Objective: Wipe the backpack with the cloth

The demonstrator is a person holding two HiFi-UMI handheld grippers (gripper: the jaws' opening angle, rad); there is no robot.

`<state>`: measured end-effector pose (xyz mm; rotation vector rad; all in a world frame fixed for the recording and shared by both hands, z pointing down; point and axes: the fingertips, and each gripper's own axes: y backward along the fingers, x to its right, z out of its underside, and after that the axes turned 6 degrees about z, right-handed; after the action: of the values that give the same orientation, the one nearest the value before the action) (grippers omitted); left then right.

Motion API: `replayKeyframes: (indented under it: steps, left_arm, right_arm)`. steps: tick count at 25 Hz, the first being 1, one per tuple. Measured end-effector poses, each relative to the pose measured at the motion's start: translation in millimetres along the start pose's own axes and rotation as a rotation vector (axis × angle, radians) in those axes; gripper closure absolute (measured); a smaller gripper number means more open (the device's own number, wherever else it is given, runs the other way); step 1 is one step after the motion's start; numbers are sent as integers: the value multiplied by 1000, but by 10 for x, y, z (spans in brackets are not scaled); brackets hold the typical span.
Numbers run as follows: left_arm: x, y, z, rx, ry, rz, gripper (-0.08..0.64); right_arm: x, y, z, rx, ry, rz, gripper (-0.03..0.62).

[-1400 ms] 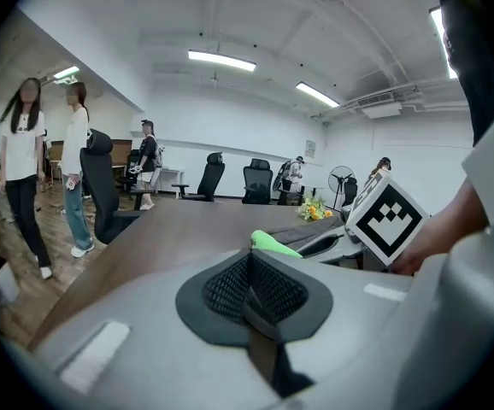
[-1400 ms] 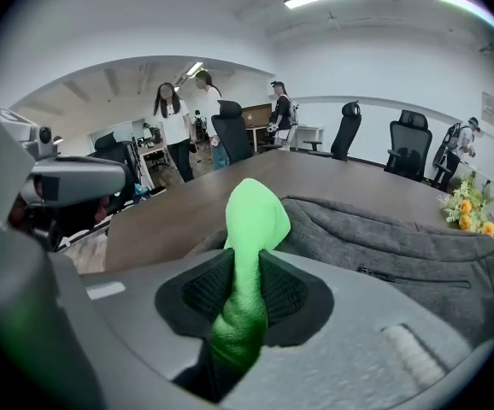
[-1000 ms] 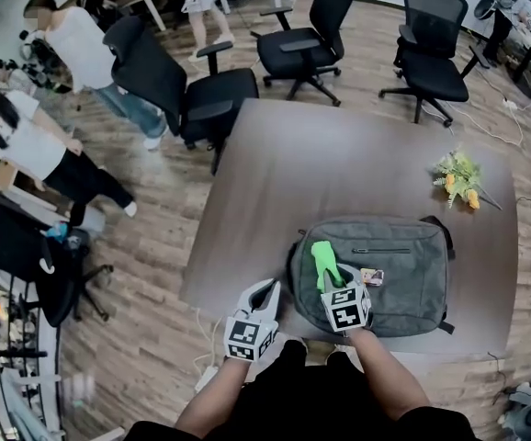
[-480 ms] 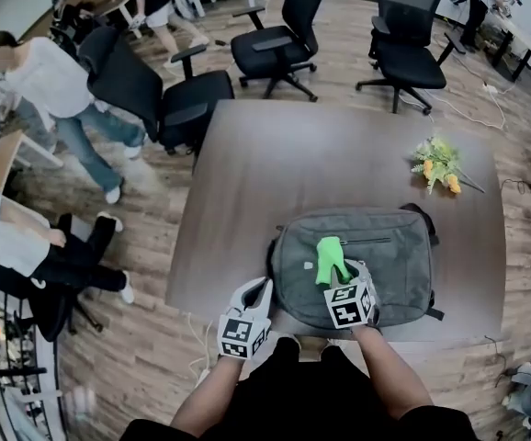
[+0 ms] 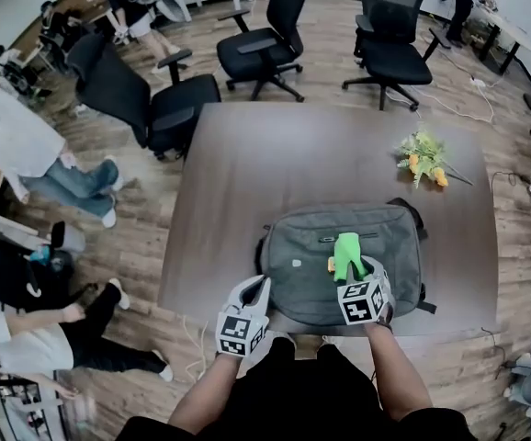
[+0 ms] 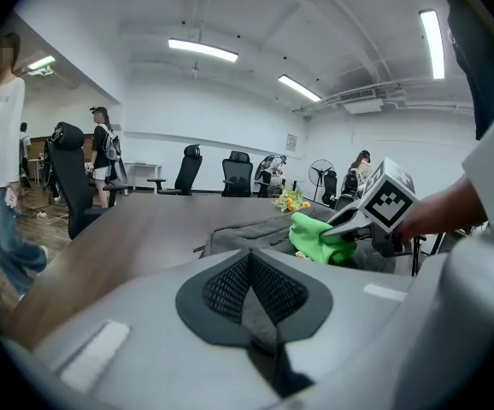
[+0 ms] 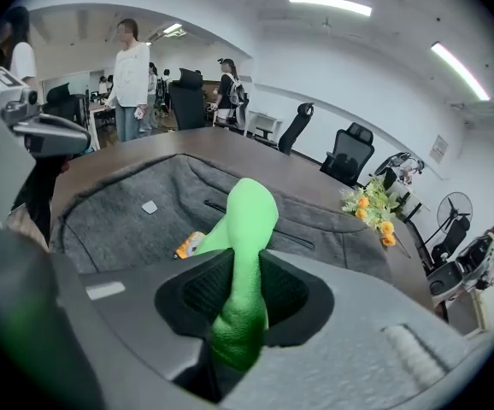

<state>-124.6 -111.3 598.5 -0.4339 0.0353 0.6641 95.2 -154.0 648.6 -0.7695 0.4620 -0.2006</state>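
A grey backpack point(image 5: 339, 260) lies flat on the brown table point(image 5: 275, 168), near its front edge. My right gripper point(image 5: 359, 276) is shut on a bright green cloth point(image 5: 346, 254) that rests on the bag's right half; the cloth point(image 7: 245, 229) sticks up between the jaws above the backpack point(image 7: 136, 207). My left gripper point(image 5: 254, 292) hovers at the table's front edge, left of the bag, jaws shut and empty. In the left gripper view the cloth point(image 6: 315, 236) and backpack point(image 6: 247, 231) lie ahead to the right.
A small orange tag point(image 7: 187, 244) lies on the bag beside the cloth. A bunch of flowers point(image 5: 422, 161) lies at the table's far right. Black office chairs point(image 5: 169, 95) stand behind the table. People point(image 5: 27, 154) are at the left.
My right gripper has slid the green cloth rightward across the backpack, from its left part to its right half. The left gripper stays by the front edge. People at the left have moved.
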Motion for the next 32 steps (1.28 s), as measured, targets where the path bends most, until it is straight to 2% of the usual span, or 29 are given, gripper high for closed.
replayKeyframes:
  steps: [6, 19, 21, 24, 27, 32]
  left_arm:
    - [43, -20, -30, 5, -8, 8, 541]
    - [273, -139, -37, 12, -25, 57, 541]
    - [288, -149, -21, 9, -29, 61, 541]
    - [290, -162, -22, 11, -24, 57, 541]
    - [318, -187, -14, 14, -21, 52, 541]
    - [395, -208, -8, 18, -15, 48, 541]
  right_arm:
    - [387, 127, 111, -4, 23, 74, 505]
    - [1248, 410, 499, -71, -1, 247, 505]
    - [1312, 428, 550, -76, -22, 251, 505]
    - [1397, 481, 562, -61, -104, 240, 505]
    - [1456, 563, 518, -25, -125, 242, 505]
    - [1321, 716, 345, 65, -186, 159, 505]
